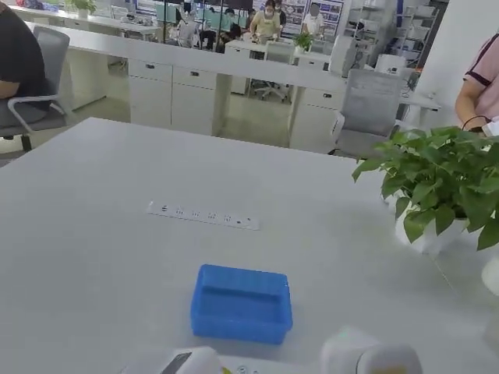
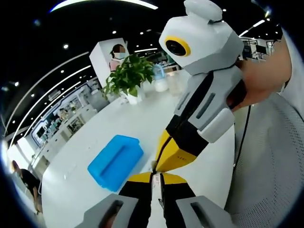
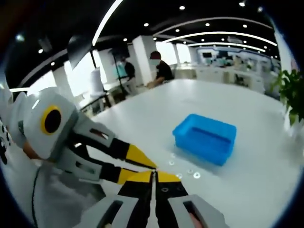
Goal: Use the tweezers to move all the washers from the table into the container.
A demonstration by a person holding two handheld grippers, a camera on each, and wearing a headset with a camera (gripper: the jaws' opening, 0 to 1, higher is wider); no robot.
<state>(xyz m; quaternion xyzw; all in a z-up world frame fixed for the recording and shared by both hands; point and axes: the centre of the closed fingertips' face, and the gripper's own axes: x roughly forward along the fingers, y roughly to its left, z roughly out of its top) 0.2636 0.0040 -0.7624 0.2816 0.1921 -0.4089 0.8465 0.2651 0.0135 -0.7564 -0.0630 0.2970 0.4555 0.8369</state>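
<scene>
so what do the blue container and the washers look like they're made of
Blue container: looks like moulded plastic, judging by its even blue colour, rounded corners and soft, slightly dull sheen. Washers: probably metal. They are small pale rings, silvery against the white table, but too small to be sure.

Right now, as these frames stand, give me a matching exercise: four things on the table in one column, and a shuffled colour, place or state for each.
Things:
1. container
2. washers
3. plant
4. power strip

Descriptions:
a. white, lying flat mid-table
b. blue, open side up
c. small rings loose on the tabletop
d. green, in a white pot

Pairs: 1-b, 2-c, 3-d, 4-a.
</scene>
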